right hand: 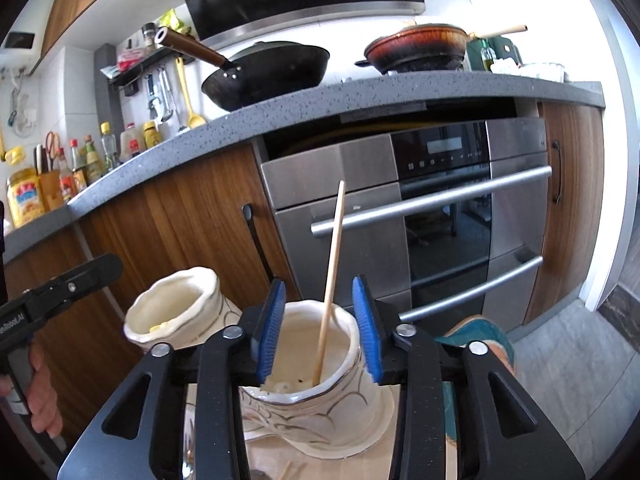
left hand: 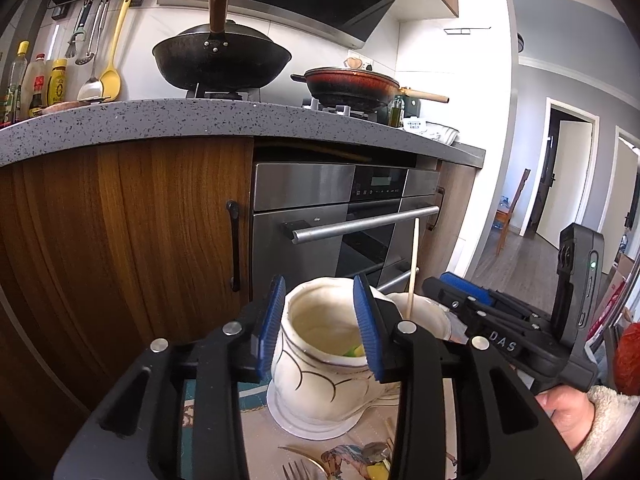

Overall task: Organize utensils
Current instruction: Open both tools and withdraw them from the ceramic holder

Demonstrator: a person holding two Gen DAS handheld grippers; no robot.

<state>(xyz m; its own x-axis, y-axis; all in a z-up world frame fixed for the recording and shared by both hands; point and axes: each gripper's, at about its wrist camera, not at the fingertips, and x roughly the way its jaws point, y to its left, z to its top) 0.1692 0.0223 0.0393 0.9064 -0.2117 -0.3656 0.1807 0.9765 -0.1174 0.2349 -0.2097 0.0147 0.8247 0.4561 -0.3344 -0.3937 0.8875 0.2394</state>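
Note:
Two cream boot-shaped ceramic holders stand side by side on a patterned table mat. The left holder has something yellow-green inside it. My left gripper is open, its blue pads either side of that holder's rim. The right holder has one wooden chopstick standing in it. My right gripper is open around this holder's mouth, holding nothing. A fork lies on the mat at the bottom edge of the left wrist view.
A kitchen counter with two pans, a steel oven and wooden cabinet doors stand close behind the table. Utensils hang on the wall. Bottles stand at the counter's left. A doorway and wooden floor lie right.

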